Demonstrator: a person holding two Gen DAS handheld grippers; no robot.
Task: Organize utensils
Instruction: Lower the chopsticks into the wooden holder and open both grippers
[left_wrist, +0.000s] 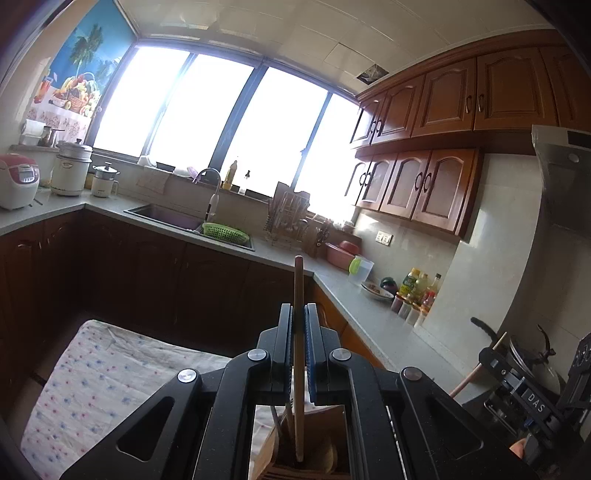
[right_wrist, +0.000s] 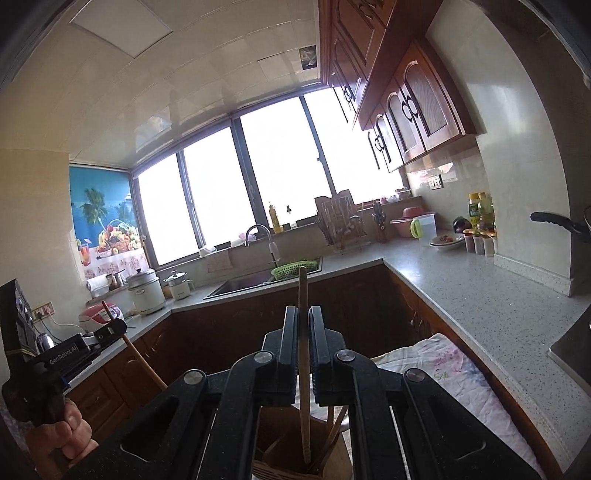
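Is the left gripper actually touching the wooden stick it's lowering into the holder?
Touching. In the left wrist view the left gripper has its jaws closed flat against both sides of the wooden stick, no gap showing; its lower end reaches into the wooden holder.

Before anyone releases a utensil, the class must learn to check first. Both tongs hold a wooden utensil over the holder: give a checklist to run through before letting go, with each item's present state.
1. Left tongs shut on the left utensil: ok.
2. Right tongs shut on the right utensil: ok.
3. Both lower ends inside the wooden holder: ok.
4. Ends resting on the holder's bottom: cannot tell.
5. Room beside the other utensils in it: ok.
6. Holder standing steady on the cloth: cannot tell.
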